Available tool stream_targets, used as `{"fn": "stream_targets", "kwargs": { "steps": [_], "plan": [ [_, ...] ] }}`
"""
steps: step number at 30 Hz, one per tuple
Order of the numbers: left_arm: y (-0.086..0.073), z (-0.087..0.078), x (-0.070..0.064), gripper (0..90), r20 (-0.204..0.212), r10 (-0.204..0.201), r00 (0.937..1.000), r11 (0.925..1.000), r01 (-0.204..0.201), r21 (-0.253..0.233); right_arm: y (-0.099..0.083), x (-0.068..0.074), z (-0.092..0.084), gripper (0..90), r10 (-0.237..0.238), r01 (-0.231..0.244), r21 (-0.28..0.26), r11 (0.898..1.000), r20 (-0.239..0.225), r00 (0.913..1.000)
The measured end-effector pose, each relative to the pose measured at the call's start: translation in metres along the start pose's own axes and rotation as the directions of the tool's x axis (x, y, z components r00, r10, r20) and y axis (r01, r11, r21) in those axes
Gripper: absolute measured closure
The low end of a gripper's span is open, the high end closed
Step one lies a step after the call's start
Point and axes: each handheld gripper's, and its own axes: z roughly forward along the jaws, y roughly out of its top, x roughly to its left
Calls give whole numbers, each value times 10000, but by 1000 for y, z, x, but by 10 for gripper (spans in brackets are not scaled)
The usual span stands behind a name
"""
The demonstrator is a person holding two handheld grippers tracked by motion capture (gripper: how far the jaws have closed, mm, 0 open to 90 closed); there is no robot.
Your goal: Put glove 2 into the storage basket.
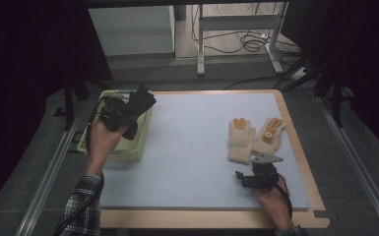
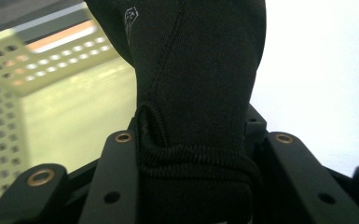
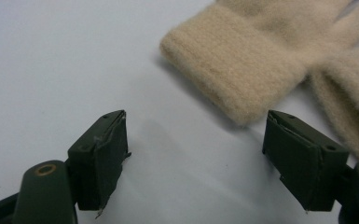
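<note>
From the high view, you are working on a pale blue mat laid over a wooden table whose light edge shows along the near and right sides. Grey floor runs around it, with metal rails on both flanks, a white cabinet and a frame's legs with loose cables beyond the far edge, and dark curtains to either side. Your left gripper sits above the pale green perforated basket at the mat's left edge, clamped on a black glove that sticks up from it. Two cream gloves lie flat side by side near the right edge, fingers pointing away from you. Your right gripper rests just on your side of their cuffs. The middle of the mat between basket and gloves is bare and wide.

In the left gripper view, the jaws are squeezed tight on the black glove at its ribbed cuff, the fabric rising upright between them. The basket wall lies to the left and the mat to the right; how high the glove hangs over the basket rim is hard to judge from so close.

In the right gripper view, the jaws stand wide apart with nothing between them, over bare mat. A cream glove's cuff lies just ahead, apart from both pads.
</note>
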Motion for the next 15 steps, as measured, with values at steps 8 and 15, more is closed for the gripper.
{"fn": "stream_targets", "kwargs": {
  "steps": [8, 15],
  "plan": [
    [-16, 12, 46, 621, -626, -613, 9962, 9978, 628, 208, 0, 0, 0, 217, -5, 5, 8, 10000, -6, 10000],
    [-24, 33, 68, 614, -1025, -987, 9898, 9885, 1094, 1045, 0, 0, 0, 218, -8, 8, 7, 10000, -5, 10000]
  ]
}}
